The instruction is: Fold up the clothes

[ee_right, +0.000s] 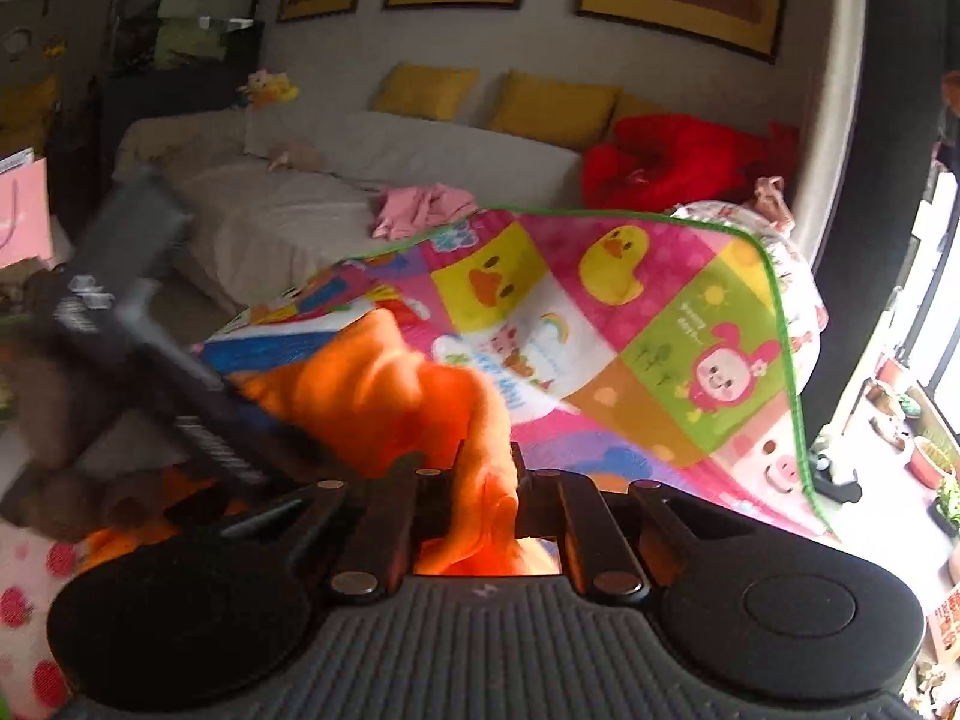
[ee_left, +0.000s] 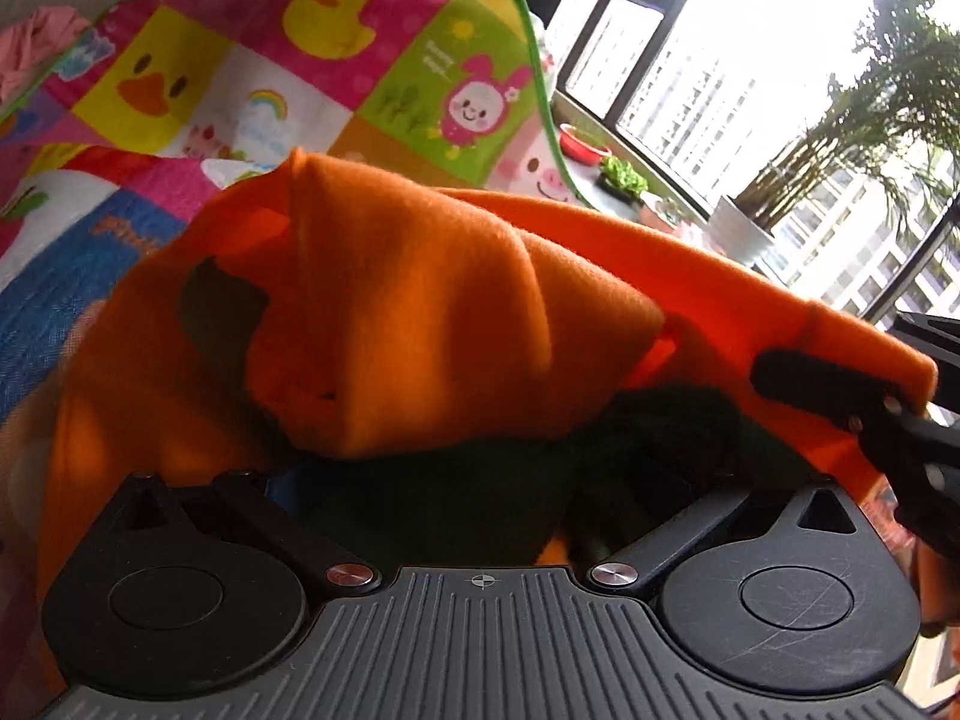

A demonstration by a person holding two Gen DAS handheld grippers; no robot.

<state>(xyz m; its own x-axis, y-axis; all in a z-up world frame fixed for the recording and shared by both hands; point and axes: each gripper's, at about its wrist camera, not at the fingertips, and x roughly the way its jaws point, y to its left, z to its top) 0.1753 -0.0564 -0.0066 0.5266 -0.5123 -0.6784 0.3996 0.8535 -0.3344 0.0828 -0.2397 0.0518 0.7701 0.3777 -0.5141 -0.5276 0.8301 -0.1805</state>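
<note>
An orange fleece garment (ee_left: 420, 312) hangs bunched in front of my left wrist camera, above the colourful cartoon mat (ee_left: 252, 78). It covers the left gripper's fingers, so I cannot see how they stand. The right gripper (ee_left: 840, 396) shows at the right of this view, pinching the garment's edge. In the right wrist view my right gripper (ee_right: 483, 498) is shut on a fold of the orange garment (ee_right: 384, 384). The left gripper's body (ee_right: 138, 324) crosses the left side of that view, blurred.
The mat (ee_right: 660, 312) with ducks and a pink rabbit lies over a raised surface. Behind it are a grey sofa (ee_right: 312, 198) with yellow cushions, pink clothes (ee_right: 420, 207) and a red blanket (ee_right: 672, 162). Windows and potted plants (ee_left: 624, 177) stand to the right.
</note>
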